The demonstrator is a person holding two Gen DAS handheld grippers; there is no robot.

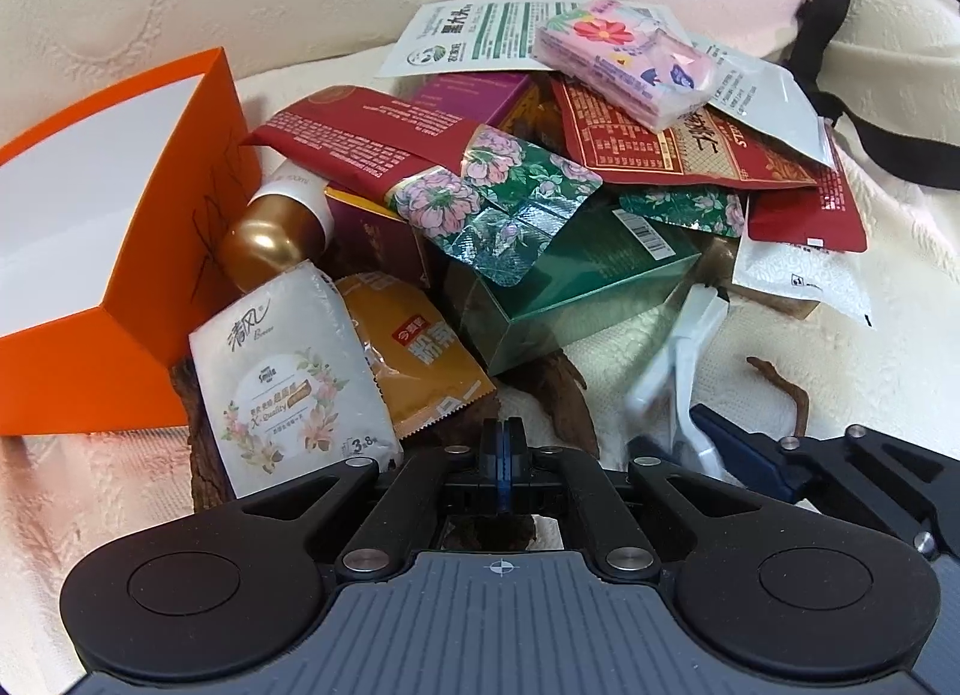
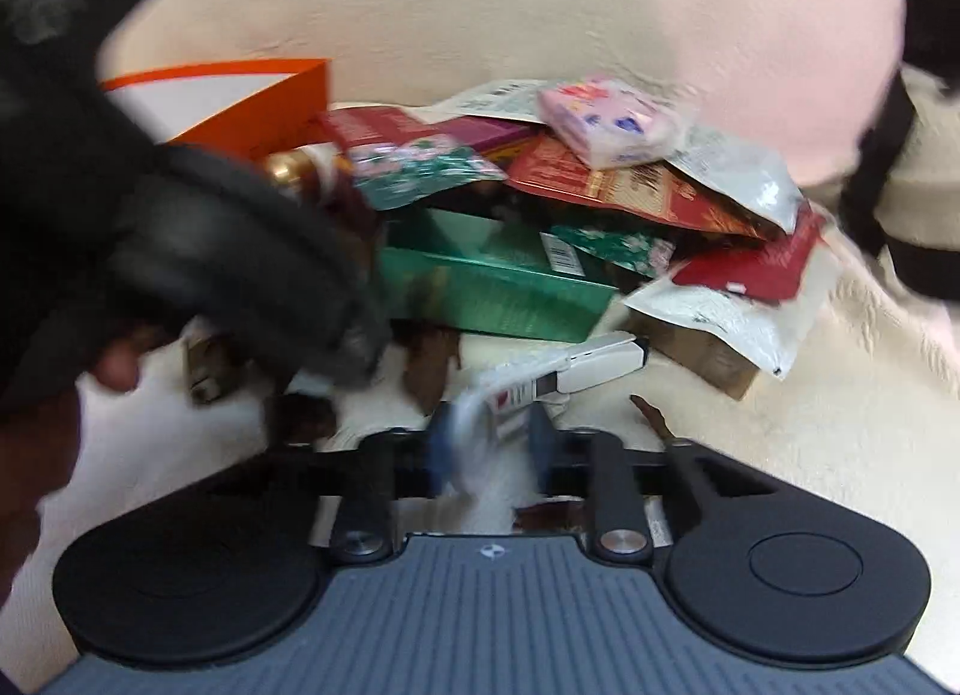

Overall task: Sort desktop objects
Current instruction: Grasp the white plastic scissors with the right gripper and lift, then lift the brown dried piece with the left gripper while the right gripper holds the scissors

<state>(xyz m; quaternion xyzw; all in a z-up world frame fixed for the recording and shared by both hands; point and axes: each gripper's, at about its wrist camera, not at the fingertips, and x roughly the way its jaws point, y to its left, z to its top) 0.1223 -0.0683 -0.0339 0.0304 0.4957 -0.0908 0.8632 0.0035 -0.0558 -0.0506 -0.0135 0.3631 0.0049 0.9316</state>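
Lying beside the green box point(image 1: 576, 299), the white clip point(image 1: 678, 371) slants up and away in the left view, with the left fingers point(image 1: 503, 455) pressed together, empty. Right view: blurred, the clip point(image 2: 576, 368) stretches rightward, its near end pinched between the right fingers point(image 2: 489, 443).

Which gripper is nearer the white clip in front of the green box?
Right. The right gripper has its jaws around the white clip's near end. The left gripper is shut and empty, off to the clip's left, by the tissue pack.
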